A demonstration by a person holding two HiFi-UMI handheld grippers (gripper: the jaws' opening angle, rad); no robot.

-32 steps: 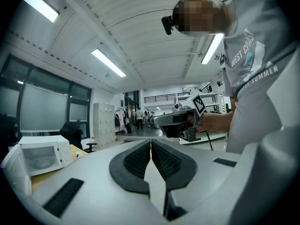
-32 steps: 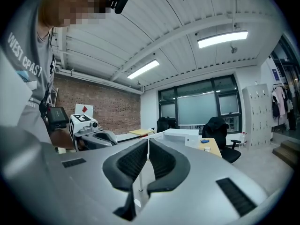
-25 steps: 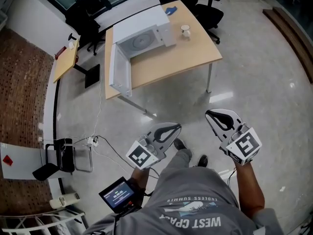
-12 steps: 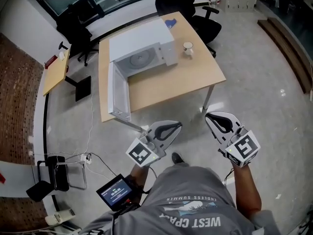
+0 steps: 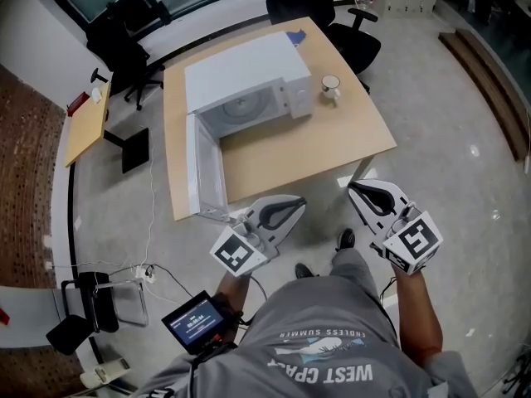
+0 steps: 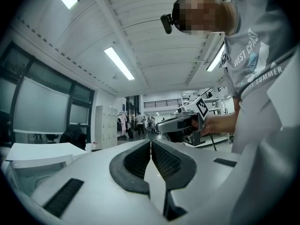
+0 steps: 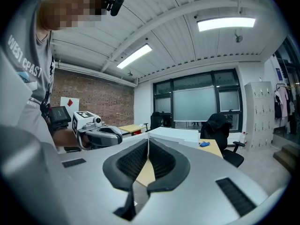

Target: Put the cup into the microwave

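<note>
In the head view the surface (image 5: 332,148) now lies nearer than a second ago, its near edge just ahead of both tools. The person has walked up to it, so I judge the task is still in its approach, with no reach begun. The cup (image 5: 330,86) stands upright on the surface just right of the microwave (image 5: 249,81), well apart from both tools. Its mouth faces up and its long axis is vertical; the handle is too small to place. The microwave door (image 5: 207,168) hangs open to the left, the cavity facing the person. The left tool (image 5: 299,202) and right tool (image 5: 355,191) point toward the surface. In the left gripper view the left tool (image 6: 151,146) has its pads pressed together on nothing. In the right gripper view the right tool (image 7: 148,146) is likewise closed and empty, and the cup does not show.
</note>
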